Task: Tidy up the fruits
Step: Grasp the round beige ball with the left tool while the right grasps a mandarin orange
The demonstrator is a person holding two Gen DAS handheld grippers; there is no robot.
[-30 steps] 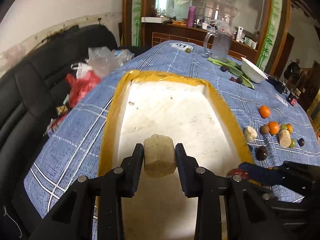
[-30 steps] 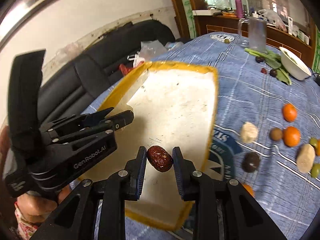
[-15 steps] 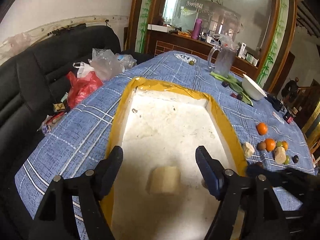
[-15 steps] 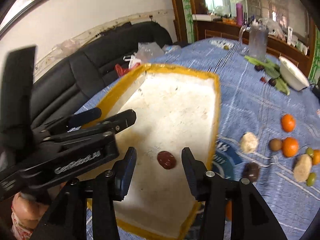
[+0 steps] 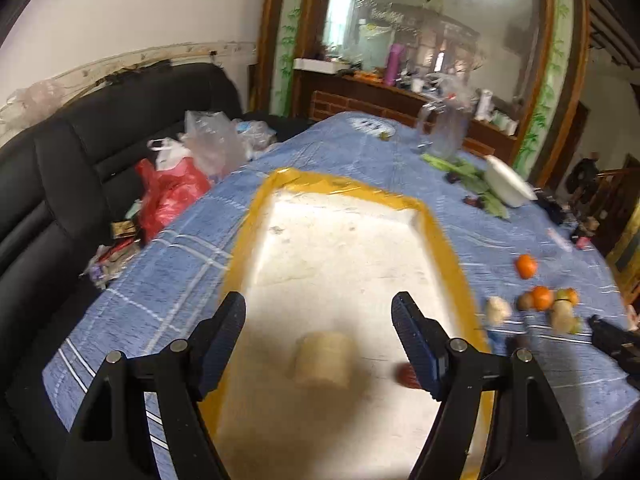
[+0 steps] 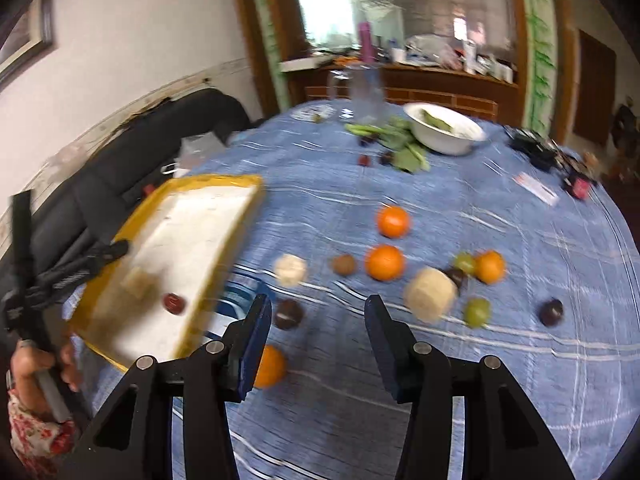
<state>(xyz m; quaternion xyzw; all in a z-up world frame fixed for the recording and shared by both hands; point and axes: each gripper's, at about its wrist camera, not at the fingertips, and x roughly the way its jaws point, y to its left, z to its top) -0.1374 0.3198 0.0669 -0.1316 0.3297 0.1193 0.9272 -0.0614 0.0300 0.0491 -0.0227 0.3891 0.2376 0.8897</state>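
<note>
Yellow-rimmed tray [image 5: 442, 240] with a white floor, on a blue tablecloth [image 6: 460, 208] crossed by white check lines. Inside the tray: a beige chunk [image 5: 322, 360] and a dark red date [image 6: 174, 303]. Beside the tray on the cloth: oranges [image 6: 385, 262], green grapes [image 6: 477, 312], a white bowl [image 6: 444, 128].

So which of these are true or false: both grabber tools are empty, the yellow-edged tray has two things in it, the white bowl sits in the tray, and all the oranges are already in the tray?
1. Both grippers hold nothing. True: the left gripper and right gripper stand open.
2. The tray holds two items. True: a beige chunk and a red date.
3. The white bowl sits in the tray. False: it stands on the tablecloth, far from it.
4. All oranges are in the tray. False: oranges lie on the cloth.
</note>
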